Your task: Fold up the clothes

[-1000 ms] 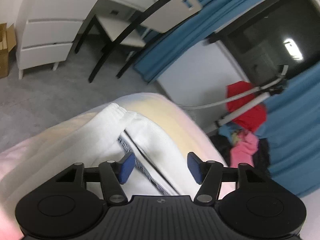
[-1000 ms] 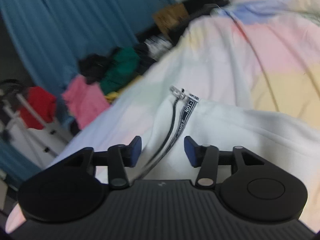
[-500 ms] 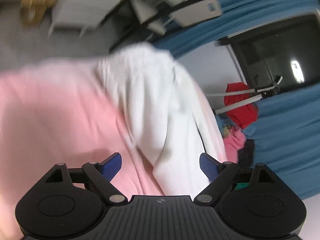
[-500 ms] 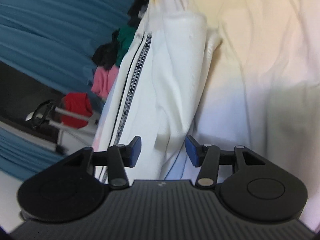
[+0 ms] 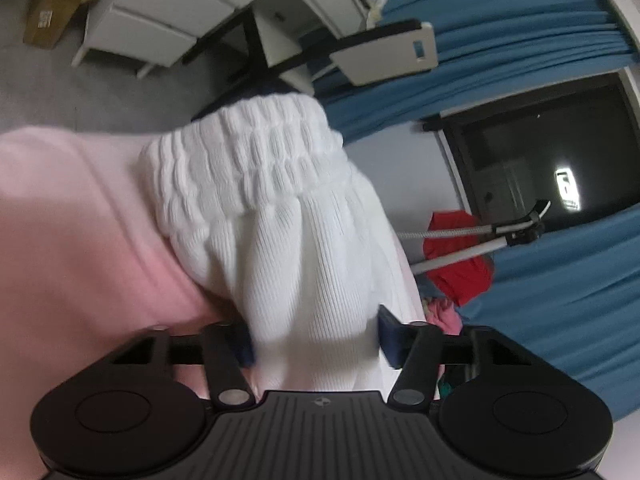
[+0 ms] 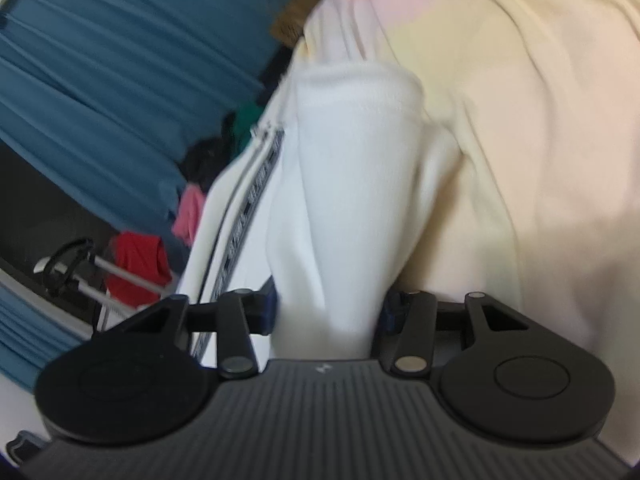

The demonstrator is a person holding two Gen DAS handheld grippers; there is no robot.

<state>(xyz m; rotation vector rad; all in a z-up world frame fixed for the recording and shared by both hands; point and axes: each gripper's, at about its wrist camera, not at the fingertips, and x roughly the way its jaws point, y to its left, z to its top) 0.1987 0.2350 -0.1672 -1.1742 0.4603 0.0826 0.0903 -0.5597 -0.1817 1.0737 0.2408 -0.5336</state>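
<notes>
In my left view, going from the left, a cardboard box (image 5: pixel 52 4) is lying on the grey floor (image 5: pixel 100 92), next to it a white drawer unit (image 5: pixel 160 20) is standing, and a chair (image 5: pixel 360 52) is sitting in front of blue curtains (image 5: pixel 500 36). Below them the pink bed (image 5: pixel 72 248) is filling the left side, and on it the white trousers (image 5: pixel 280 220) are lying with their ribbed waistband (image 5: pixel 248 160) bunched at the far end. My left gripper (image 5: pixel 314 340) is pinching a thick fold of that white fabric, its blue fingers (image 5: pixel 390 332) pressing in from both sides, so it is closed on the cloth rather than gaping. Further right a dark window (image 5: pixel 540 152) is showing a reflected light, and a red garment (image 5: pixel 460 260) is hanging on a rack. In my right view, blue curtains (image 6: pixel 100 80) are filling the left, with the red garment (image 6: pixel 136 260) and a pink one (image 6: pixel 192 212) below them. The trousers (image 6: pixel 352 184) are running away from me along the bed's edge, a printed side stripe (image 6: pixel 256 184) showing on their left. My right gripper (image 6: pixel 328 312) is clamping a fold of them too, the fingers (image 6: pixel 268 312) squeezing the cloth between them. To the right the pale yellow and pink bed (image 6: pixel 520 120) is stretching off, blurred.
</notes>
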